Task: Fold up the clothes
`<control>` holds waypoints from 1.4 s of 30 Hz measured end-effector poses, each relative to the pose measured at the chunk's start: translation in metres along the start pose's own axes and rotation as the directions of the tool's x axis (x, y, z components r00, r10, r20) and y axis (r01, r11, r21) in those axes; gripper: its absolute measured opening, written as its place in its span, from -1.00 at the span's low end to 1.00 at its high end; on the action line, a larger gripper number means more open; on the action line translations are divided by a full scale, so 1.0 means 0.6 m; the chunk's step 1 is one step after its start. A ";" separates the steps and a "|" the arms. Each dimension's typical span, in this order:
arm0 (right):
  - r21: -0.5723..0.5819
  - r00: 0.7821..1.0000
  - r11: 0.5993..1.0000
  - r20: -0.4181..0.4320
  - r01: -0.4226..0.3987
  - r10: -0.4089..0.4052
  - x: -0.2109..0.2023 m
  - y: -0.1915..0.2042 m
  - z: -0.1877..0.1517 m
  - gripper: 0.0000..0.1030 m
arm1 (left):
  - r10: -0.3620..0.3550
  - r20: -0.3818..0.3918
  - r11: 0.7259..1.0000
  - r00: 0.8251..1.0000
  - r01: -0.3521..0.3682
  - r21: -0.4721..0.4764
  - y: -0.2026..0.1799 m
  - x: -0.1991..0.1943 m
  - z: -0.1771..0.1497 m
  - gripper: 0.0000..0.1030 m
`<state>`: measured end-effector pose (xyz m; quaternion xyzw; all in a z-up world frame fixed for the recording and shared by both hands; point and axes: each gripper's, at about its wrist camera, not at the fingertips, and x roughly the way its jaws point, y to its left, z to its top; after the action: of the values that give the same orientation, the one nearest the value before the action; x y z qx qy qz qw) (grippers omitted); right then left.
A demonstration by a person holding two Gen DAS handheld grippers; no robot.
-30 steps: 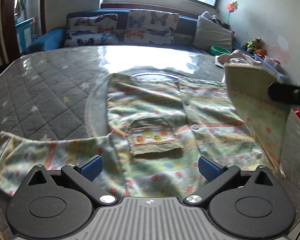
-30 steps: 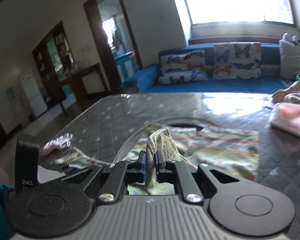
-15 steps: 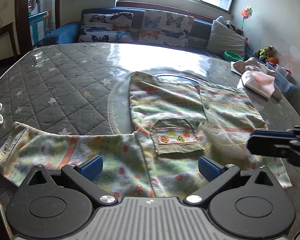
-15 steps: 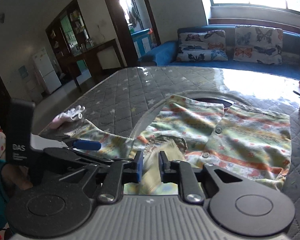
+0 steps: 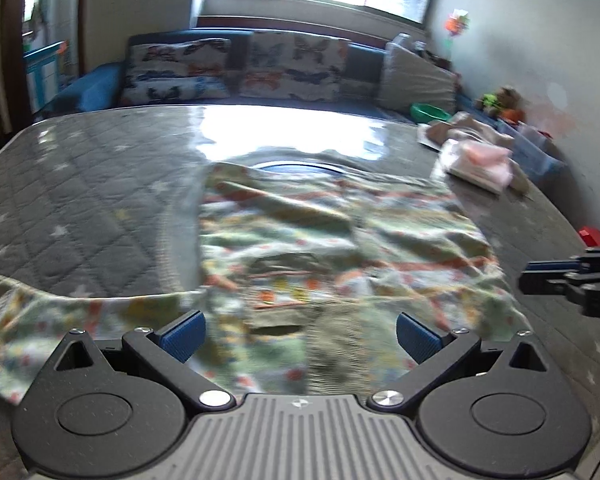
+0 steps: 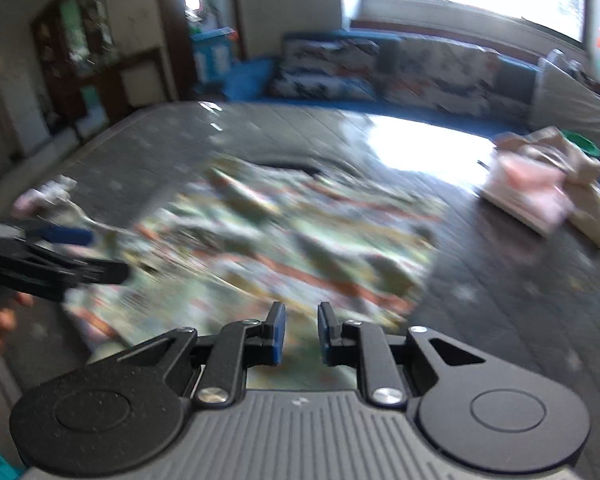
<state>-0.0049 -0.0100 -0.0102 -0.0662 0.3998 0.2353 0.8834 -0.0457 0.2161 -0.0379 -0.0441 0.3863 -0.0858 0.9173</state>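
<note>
A small patterned shirt [image 5: 332,248] in green, orange and yellow lies on the grey quilted table [image 5: 80,184]. Its left sleeve [image 5: 60,320] stretches out to the left; its right side lies folded over the body. My left gripper [image 5: 298,334] is wide open and empty just above the shirt's near hem. My right gripper [image 6: 299,334] has its jaws a little apart, with nothing between them, over the shirt [image 6: 284,248]. It shows at the right edge of the left wrist view [image 5: 540,280]. Both views are blurred.
A pile of pink and beige clothes [image 5: 480,160] lies at the table's far right. A small white item [image 6: 48,192] lies near the table's left edge. A blue sofa with butterfly cushions [image 5: 240,68] stands behind the table.
My right gripper has let go of the shirt's right sleeve, which now lies folded over the body, and has drawn back to the right. Both cameras are moving.
</note>
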 end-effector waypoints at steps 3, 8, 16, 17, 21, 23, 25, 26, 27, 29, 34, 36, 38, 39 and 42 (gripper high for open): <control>0.000 0.997 0.998 -0.052 0.058 -0.057 0.012 -0.035 -0.026 -0.67 | -0.034 -0.006 0.999 0.999 0.034 0.033 -0.022 0.009 -0.003 0.98; 0.012 0.996 0.998 -0.059 0.062 -0.061 0.023 -0.057 -0.040 -0.67 | -0.070 -0.023 0.996 0.997 0.071 0.062 -0.043 0.026 -0.006 0.95; -0.050 0.999 0.998 0.007 0.041 -0.041 0.054 -0.026 -0.015 -0.67 | -0.096 -0.050 0.991 0.994 0.100 0.085 -0.060 0.045 -0.014 0.90; -0.065 0.999 0.997 0.008 0.047 -0.047 0.061 -0.022 -0.015 -0.67 | -0.096 -0.051 0.991 0.994 0.100 0.087 -0.060 0.046 -0.014 0.90; -0.114 0.989 0.983 0.005 0.145 -0.146 0.078 -0.017 -0.028 -0.68 | -0.091 -0.060 0.991 0.994 0.096 0.088 -0.058 0.051 -0.014 0.90; -0.104 0.984 0.979 -0.008 0.174 -0.176 0.085 -0.025 -0.039 -0.68 | -0.089 -0.065 0.992 0.994 0.094 0.084 -0.056 0.055 -0.015 0.90; -0.084 0.985 0.981 -0.006 0.173 -0.174 0.084 -0.032 -0.045 -0.68 | -0.085 -0.070 0.993 0.994 0.090 0.079 -0.053 0.058 -0.016 0.90; -0.075 0.985 0.982 -0.003 0.173 -0.174 0.082 -0.035 -0.045 -0.68 | -0.085 -0.070 0.993 0.994 0.090 0.077 -0.052 0.058 -0.015 0.90; -0.068 0.984 0.982 -0.001 0.178 -0.179 0.079 -0.036 -0.044 -0.68 | -0.084 -0.070 0.993 0.994 0.090 0.075 -0.051 0.058 -0.015 0.90; -0.067 0.982 0.980 0.020 0.188 -0.187 0.072 -0.033 -0.037 -0.68 | -0.084 -0.065 0.993 0.994 0.089 0.077 -0.049 0.058 -0.013 0.90; -0.077 0.985 0.982 0.034 0.172 -0.170 0.081 -0.025 -0.022 -0.68 | -0.074 -0.062 0.993 0.995 0.079 0.084 -0.052 0.063 -0.011 0.82; -0.073 0.985 0.982 0.009 0.172 -0.171 0.095 -0.029 -0.024 -0.67 | -0.057 -0.069 0.994 0.996 0.064 0.092 -0.052 0.069 -0.014 0.77; -0.055 0.986 0.985 0.009 0.165 -0.165 0.094 -0.034 -0.027 -0.66 | -0.041 -0.078 0.994 0.996 0.048 0.094 -0.049 0.072 -0.018 0.75; -0.054 0.988 0.986 0.010 0.157 -0.157 0.088 -0.035 -0.028 -0.66 | -0.037 -0.078 0.995 0.996 0.044 0.092 -0.046 0.072 -0.019 0.74; -0.077 0.992 0.989 0.010 0.124 -0.124 0.062 -0.028 -0.033 -0.66 | -0.029 -0.069 0.996 0.997 0.035 0.084 -0.037 0.066 -0.022 0.74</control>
<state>0.0109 -0.0173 -0.0523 -0.1244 0.3831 0.1954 0.8942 -0.0305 0.1863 -0.0715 -0.0083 0.4125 -0.1183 0.9032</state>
